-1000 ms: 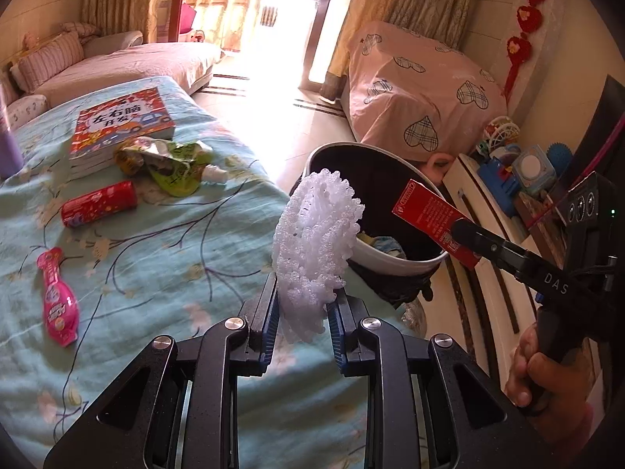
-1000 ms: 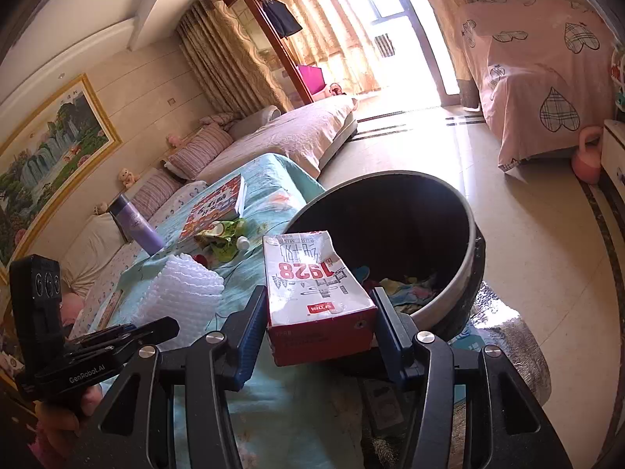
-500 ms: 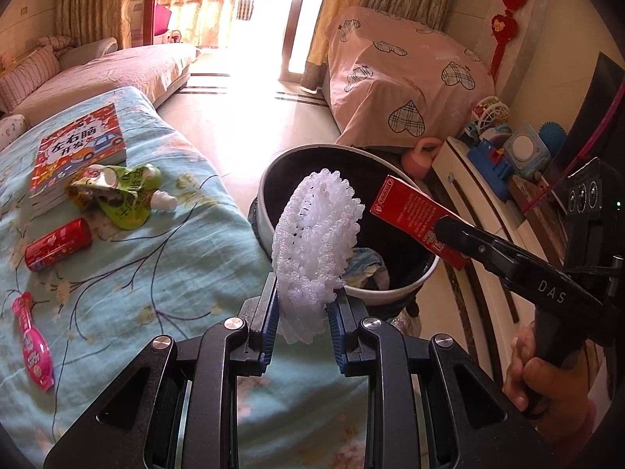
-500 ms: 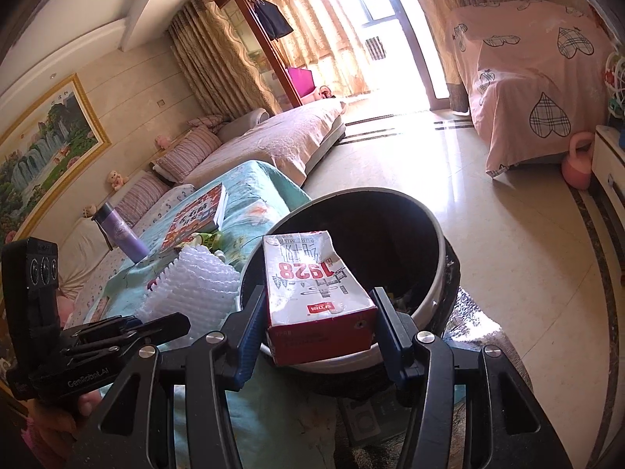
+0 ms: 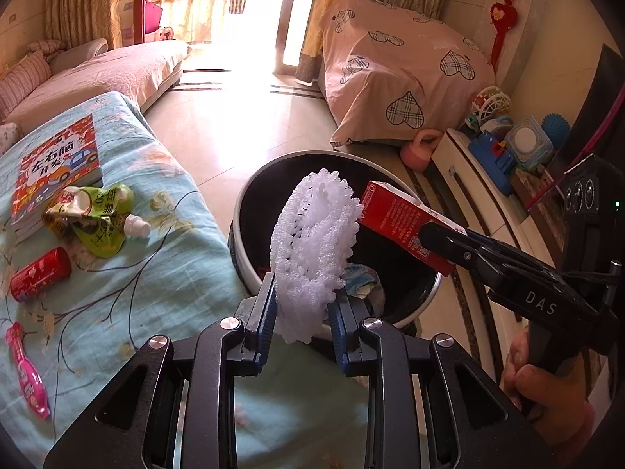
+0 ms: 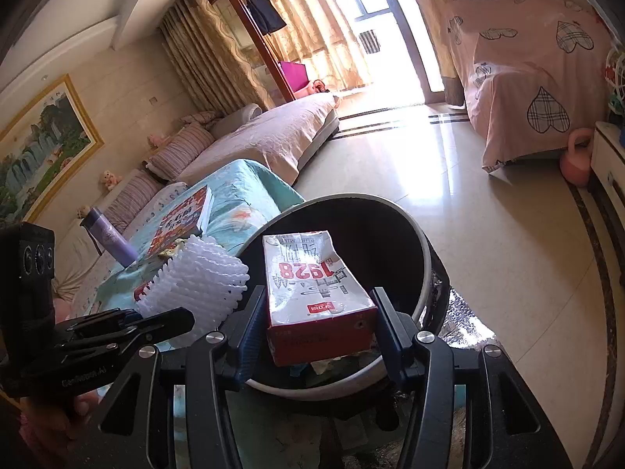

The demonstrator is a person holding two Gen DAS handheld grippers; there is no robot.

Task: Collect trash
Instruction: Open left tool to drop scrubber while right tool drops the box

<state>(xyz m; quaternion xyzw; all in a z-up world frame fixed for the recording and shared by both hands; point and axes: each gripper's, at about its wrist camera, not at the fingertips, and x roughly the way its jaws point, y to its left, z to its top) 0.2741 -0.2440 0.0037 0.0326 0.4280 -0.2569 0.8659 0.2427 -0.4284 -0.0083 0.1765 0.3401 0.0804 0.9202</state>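
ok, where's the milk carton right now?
The milk carton is clamped in the right gripper, held over the open black bin. In the left wrist view it sits right of the white foam net held by the left gripper.

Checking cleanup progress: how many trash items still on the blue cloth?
3: green pouch beside the book, red can nearer the camera, pink tube nearest. More may be hidden out of view.

one bin (image 5: pixel 250 211), one book (image 5: pixel 54 164), two pouches (image 5: pixel 93 219) perhaps, one can (image 5: pixel 39 273), one carton (image 6: pixel 312 289), one foam net (image 5: pixel 312 250).
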